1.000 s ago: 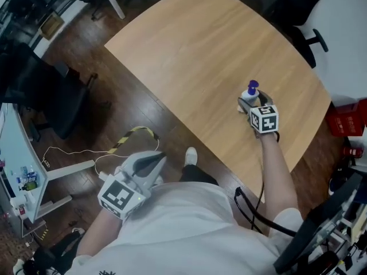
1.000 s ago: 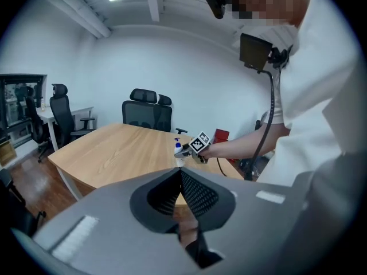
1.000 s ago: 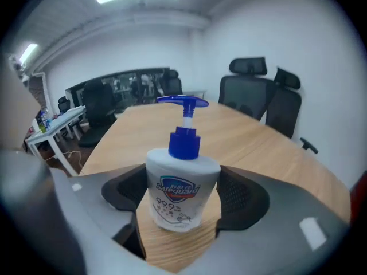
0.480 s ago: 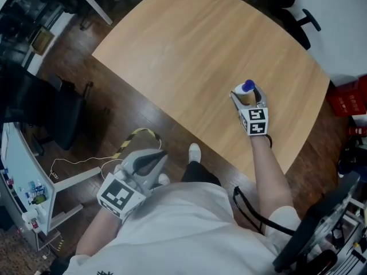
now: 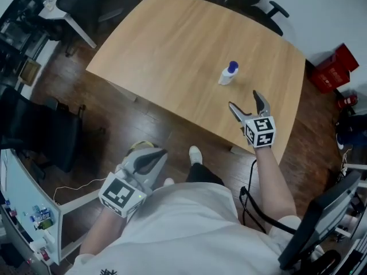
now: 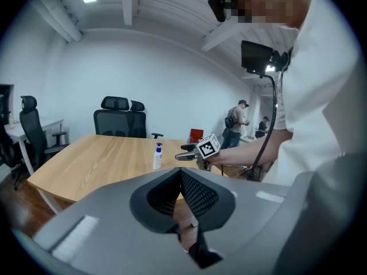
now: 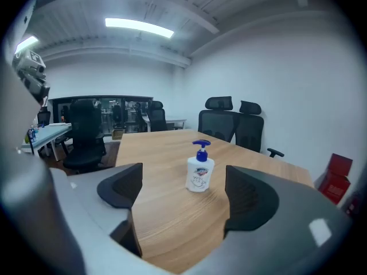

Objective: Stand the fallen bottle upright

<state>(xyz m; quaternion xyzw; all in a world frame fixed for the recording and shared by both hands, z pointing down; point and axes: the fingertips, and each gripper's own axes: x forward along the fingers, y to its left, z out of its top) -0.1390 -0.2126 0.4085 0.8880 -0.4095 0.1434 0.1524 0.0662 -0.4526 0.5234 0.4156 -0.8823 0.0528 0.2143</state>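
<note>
Right hand-held gripper (image 5: 243, 99): jaws wide apart, empty, pointed at the bottle (image 5: 228, 74) from the person's side. Near the bottle, clear gap, not touching. Level above the tabletop (image 5: 172, 44). In the right gripper view, bottle centred in the opening between the two jaws but sitting beyond the tips.

Marker cube (image 5: 260, 132) just behind those jaws, further from the bottle, wrist and bare forearm trailing back to the white shirt (image 5: 189, 228).

Left hand-held gripper (image 6: 180, 179): jaws pressed together, nothing held. Well apart from the bottle, off the tabletop, low beside the torso, above dark wooden floor (image 5: 132, 119). Aimed roughly toward the bottle; bottle small and distant in the left gripper view, right gripper beside it.

Bottle: upright on the tabletop, base flat. White body, blue pump head on top, printed label on the front, text too small to read. Alone on the bare light wood, closer to the right-hand end than to the middle.

Around the bottle: black office chairs (image 7: 232, 119) behind it at the far tabletop edge. Red box (image 5: 332, 67) on the floor to its right, past the tabletop end. More chairs and desks far left of it. Two people standing in the background behind it, seen in the left gripper view only.
</note>
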